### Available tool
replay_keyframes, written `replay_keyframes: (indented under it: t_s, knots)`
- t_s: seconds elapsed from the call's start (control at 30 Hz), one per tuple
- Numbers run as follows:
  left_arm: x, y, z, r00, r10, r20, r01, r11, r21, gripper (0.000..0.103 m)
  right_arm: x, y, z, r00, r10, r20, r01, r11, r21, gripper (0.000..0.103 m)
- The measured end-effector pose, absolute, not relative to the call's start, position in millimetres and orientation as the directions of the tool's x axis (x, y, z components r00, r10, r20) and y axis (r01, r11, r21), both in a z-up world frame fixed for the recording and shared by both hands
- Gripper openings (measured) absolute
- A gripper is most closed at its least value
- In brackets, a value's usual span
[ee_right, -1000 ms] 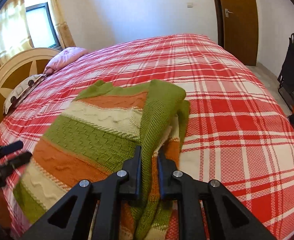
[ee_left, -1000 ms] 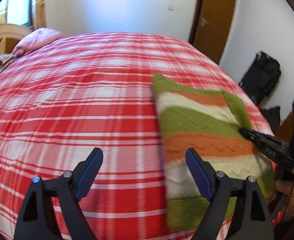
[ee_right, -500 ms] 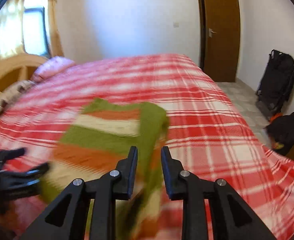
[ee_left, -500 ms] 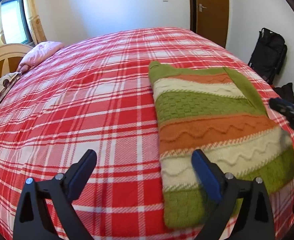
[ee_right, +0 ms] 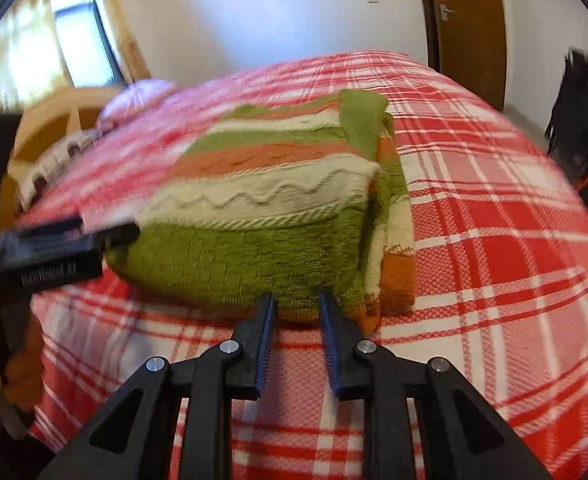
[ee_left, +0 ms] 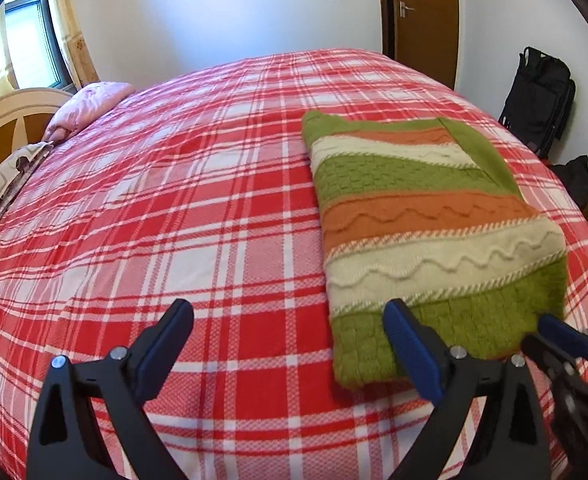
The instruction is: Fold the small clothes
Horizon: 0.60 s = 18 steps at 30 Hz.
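A knitted sweater (ee_left: 425, 220) with green, orange and cream stripes lies folded in a rectangle on the red plaid bed (ee_left: 174, 200). My left gripper (ee_left: 288, 308) hovers wide open over the bedspread, its right finger above the sweater's near left corner and nothing between the fingers. In the right wrist view the sweater (ee_right: 262, 200) shows a doubled edge on its right side. My right gripper (ee_right: 297, 298) stands just short of the sweater's near edge, jaws a narrow gap apart with no cloth between them. Each gripper shows in the other's view: the right gripper (ee_left: 549, 336), the left gripper (ee_right: 66, 236).
A pink pillow (ee_left: 90, 108) and a patterned pillow (ee_left: 2, 192) lie by the cream headboard (ee_left: 10, 116) at the left. A brown door (ee_left: 421, 12) and black bags (ee_left: 537, 100) stand beyond the bed's right side. The bedspread left of the sweater is bare plaid.
My right gripper let go of the green folded edge and drew back to the sweater's near edge. The sweater now lies flat and folded. The left gripper's jaws spread wider.
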State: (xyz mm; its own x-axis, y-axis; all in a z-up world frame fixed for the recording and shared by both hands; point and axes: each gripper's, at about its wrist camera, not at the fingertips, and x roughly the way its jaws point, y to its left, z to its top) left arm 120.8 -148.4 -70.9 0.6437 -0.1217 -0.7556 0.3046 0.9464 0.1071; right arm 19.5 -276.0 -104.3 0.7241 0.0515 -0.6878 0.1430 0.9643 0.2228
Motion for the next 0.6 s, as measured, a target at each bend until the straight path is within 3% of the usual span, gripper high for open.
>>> replay_keyframes:
  t_s: [0.17,0.3,0.5,0.53,0.57,0.6]
  knots:
    - [118,-149,-75,0.629,-0.122,-0.768,0.316,0.942,0.110,0.099,20,-292,-104,0.719,0.095,-0.688,0.178,0.932,0.315,0.023]
    - [116,-149,-76,0.621,-0.109,-0.777,0.325,0.937,0.128,0.103,13,-288,-96,0.682,0.083,-0.726,0.188,0.940,0.284,0.025]
    - [122,-135,-73,0.590,-0.121,-0.799,0.306,0.949,0.082,0.103,-16,-286,-59,0.777,-0.005,-0.629,0.209,0.945,0.250,0.027]
    - [124,-134,-71,0.595,-0.123,-0.794,0.302,0.950,0.079,0.103,-15,-292,-53,0.794,-0.004,-0.608,0.213,0.938,0.273,0.038]
    - [126,-135,-68,0.601,-0.125,-0.789,0.306,0.948,0.083,0.103,-13,-298,-48,0.808,0.002,-0.589,0.219,0.927,0.304,0.059]
    - [129,-136,-65,0.605,-0.132,-0.785,0.320,0.943,0.088,0.103,-11,-305,-45,0.821,0.008,-0.571,0.225,0.914,0.336,0.069]
